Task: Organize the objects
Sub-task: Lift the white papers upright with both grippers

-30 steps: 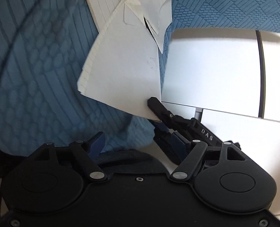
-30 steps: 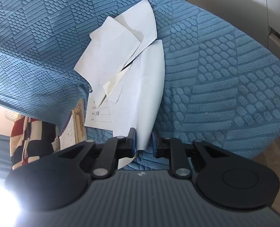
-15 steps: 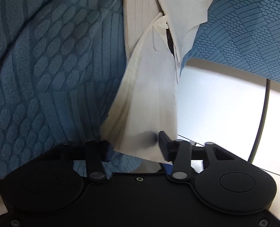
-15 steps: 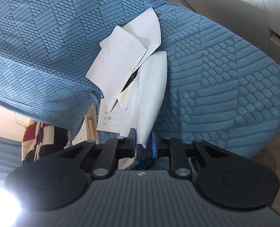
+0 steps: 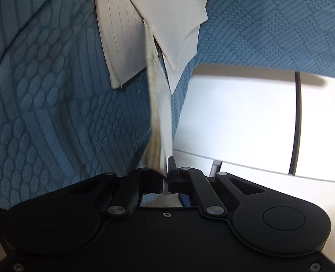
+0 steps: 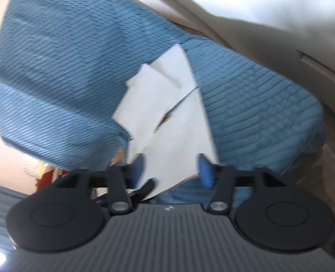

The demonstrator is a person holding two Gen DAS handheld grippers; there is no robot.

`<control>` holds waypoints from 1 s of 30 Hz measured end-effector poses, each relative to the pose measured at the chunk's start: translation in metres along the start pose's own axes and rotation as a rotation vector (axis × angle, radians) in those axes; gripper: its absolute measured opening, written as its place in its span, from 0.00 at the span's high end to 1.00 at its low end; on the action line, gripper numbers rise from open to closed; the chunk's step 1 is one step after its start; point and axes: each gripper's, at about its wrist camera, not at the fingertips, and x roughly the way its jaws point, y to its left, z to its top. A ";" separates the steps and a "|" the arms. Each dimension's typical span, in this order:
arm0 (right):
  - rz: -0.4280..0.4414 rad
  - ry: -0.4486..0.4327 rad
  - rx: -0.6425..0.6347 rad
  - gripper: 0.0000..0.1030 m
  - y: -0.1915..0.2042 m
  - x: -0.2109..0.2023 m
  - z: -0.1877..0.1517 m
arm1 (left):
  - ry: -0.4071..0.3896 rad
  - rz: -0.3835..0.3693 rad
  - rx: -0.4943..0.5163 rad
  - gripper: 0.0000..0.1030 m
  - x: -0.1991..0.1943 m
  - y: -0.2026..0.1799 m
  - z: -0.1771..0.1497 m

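- The left gripper (image 5: 165, 176) is all black plastic. Its wide body has two round raised discs, at about 7 and 4 o'clock in the left wrist view.
- Black link bars go from the body to the fingers, each with a silver rivet at the joint.
- Small screws sit at the middle of the body and in the low corners.
- The right gripper (image 6: 170, 170) has a grey ribbed body with a small white logo near its top edge.
- It also has two black round discs and black bars with silver rivets.
- Its fingers (image 6: 204, 170) carry blue pads.
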 end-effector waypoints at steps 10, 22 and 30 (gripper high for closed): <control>0.125 0.061 0.237 0.27 0.009 0.036 -0.056 | 0.024 0.009 0.030 0.98 -0.009 -0.009 -0.013; -0.064 -0.027 0.212 0.78 0.000 0.044 -0.061 | 0.000 0.044 0.071 0.97 -0.032 -0.016 -0.023; -0.082 -0.074 0.086 0.89 0.027 0.031 -0.069 | -0.015 0.056 0.078 0.96 -0.056 -0.021 -0.029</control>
